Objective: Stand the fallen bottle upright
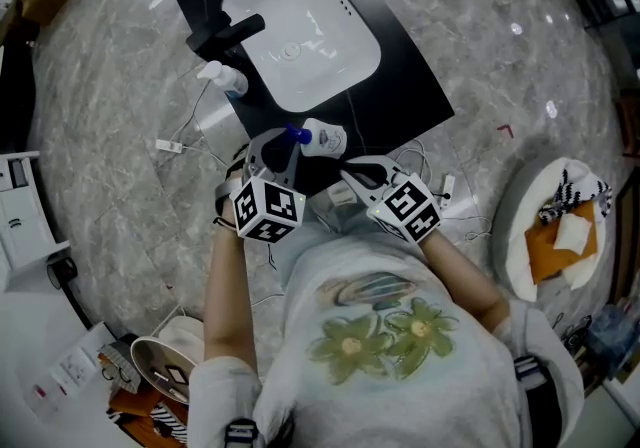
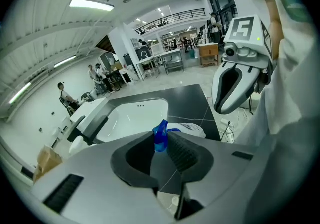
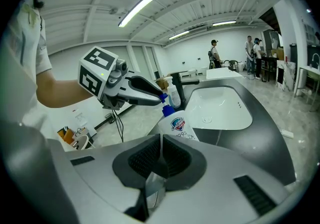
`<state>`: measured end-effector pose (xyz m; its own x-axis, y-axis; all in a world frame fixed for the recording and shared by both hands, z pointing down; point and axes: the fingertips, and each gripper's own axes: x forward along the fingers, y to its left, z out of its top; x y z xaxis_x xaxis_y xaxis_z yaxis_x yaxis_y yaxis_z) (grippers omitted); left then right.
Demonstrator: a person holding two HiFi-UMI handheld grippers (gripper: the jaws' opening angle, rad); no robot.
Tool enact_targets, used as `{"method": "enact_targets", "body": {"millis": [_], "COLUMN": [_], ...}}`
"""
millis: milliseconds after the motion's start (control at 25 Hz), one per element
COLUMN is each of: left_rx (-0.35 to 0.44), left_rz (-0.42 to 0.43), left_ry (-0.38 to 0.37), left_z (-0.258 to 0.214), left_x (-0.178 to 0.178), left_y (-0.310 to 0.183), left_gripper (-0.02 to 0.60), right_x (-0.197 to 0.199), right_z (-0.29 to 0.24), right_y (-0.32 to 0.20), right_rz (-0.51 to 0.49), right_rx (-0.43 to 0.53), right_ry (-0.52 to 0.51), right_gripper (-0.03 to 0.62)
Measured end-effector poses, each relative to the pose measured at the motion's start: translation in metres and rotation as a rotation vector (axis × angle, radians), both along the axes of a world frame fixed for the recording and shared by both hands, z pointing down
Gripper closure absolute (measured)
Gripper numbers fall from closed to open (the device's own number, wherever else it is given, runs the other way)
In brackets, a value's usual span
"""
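White bottle point(image 3: 179, 125) seems pinched at its blue pump point(image 2: 159, 138) by the left tool point(image 2: 161, 142) (right tool point(image 3: 161, 140) closed, empty)

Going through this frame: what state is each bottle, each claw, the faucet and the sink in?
fallen bottle: lying on its side on the counter, not upright
second bottle: upright beside the faucet
left claw: shut on the fallen bottle's blue pump head
right claw: shut, nothing in it
faucet: no water running
sink: empty
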<state>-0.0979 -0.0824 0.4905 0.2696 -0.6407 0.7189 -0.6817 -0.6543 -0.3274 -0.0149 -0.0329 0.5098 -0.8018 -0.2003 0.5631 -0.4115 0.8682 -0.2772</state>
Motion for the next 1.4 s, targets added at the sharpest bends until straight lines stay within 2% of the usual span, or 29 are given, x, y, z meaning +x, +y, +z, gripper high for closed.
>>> {"method": "enact_targets", "body": {"millis": [520,1080,1400], "left_rx": [0.043,0.035,0.031], "left_rz": [0.062,0.090,0.086], "left_ry": [-0.104,-0.051,0.000], "left_z": [-0.015,-0.025,-0.029], "left_x": [0.037,0.073,0.085], "left_y": [0.004,0.009,0.014], "left_gripper": [0.499,0.500,0.500], "right_x": [0.026,0.053,0.053], "right_z": [-0.005,-0.006,-0.008], "right_y": [0.011,0.019,0.020], "right_rz": [0.028,0.081,0.076], "right_rx": [0.009,0.011,0.014], "right_ry": [-0.017,-0.034,-0.042], "right_gripper": [0.549,0.549,0.549]}}
